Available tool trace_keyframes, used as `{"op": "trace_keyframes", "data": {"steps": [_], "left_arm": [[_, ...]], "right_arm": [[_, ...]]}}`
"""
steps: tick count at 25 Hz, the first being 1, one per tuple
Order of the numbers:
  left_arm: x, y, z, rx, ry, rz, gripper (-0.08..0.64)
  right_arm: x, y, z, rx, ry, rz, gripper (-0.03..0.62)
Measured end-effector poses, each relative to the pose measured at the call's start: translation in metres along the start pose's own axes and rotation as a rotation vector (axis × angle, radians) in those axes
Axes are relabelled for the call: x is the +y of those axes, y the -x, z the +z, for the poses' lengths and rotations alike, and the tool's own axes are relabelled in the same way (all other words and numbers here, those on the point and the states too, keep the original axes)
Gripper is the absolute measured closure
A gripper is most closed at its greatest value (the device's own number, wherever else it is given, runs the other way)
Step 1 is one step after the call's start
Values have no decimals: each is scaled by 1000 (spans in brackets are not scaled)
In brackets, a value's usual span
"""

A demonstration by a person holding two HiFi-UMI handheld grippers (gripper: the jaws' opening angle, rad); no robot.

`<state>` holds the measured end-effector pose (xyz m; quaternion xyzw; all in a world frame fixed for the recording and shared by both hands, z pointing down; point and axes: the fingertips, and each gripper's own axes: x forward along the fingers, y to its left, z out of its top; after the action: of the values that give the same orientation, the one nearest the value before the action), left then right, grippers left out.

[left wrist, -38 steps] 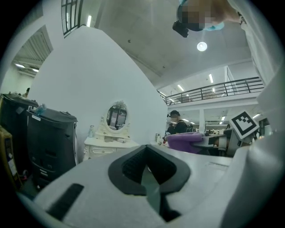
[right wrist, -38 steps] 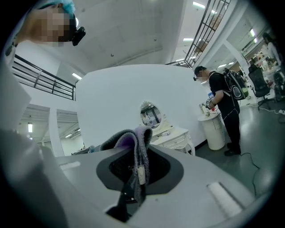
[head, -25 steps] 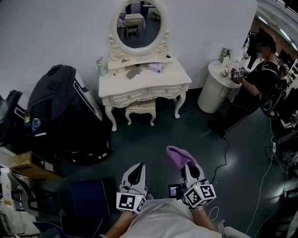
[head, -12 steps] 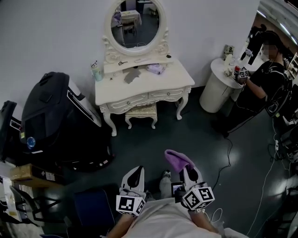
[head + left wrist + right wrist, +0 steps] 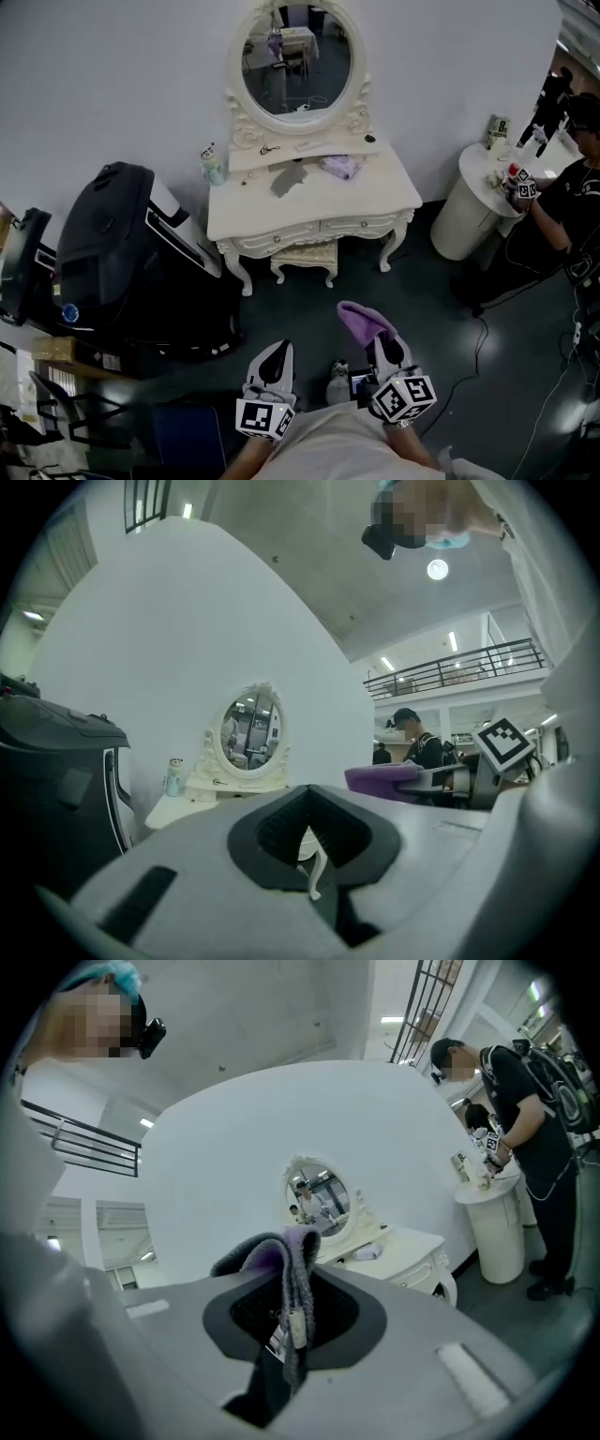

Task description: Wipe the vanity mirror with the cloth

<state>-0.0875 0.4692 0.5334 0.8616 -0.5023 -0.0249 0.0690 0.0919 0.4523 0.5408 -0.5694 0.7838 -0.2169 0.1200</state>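
Note:
The oval vanity mirror (image 5: 296, 64) in its white carved frame stands on a white dressing table (image 5: 314, 208) against the far wall, well ahead of both grippers. It also shows small in the left gripper view, mirror (image 5: 251, 735), and in the right gripper view, mirror (image 5: 319, 1196). My right gripper (image 5: 382, 339) is shut on a purple cloth (image 5: 361, 322), which sticks up from the jaws as a folded cloth (image 5: 292, 1265). My left gripper (image 5: 276, 351) is held low beside it, shut with nothing in it, as the left gripper (image 5: 309, 841) view confirms.
A big black padded chair (image 5: 112, 253) stands left of the table, and a small stool (image 5: 305, 255) is tucked under it. A bottle (image 5: 214, 167), a grey item (image 5: 291, 178) and a purple item (image 5: 339, 166) lie on the tabletop. At right a person (image 5: 572, 187) stands by a round white pedestal (image 5: 483, 206).
The dressing table and mirror have shifted right and a little lower in the head view. Both grippers keep their pose, and the cloth stays held.

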Motion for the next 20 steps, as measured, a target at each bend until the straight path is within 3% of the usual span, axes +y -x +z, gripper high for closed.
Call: {"op": "trace_keyframes", "data": {"steps": [10, 20], "left_arm": [[-6, -107, 9, -15, 9, 82, 559], [33, -176, 16, -29, 11, 88, 559]], "right_arm": [[-56, -92, 47, 34, 44, 133, 540], [-90, -153, 57, 36, 25, 68, 540]]}}
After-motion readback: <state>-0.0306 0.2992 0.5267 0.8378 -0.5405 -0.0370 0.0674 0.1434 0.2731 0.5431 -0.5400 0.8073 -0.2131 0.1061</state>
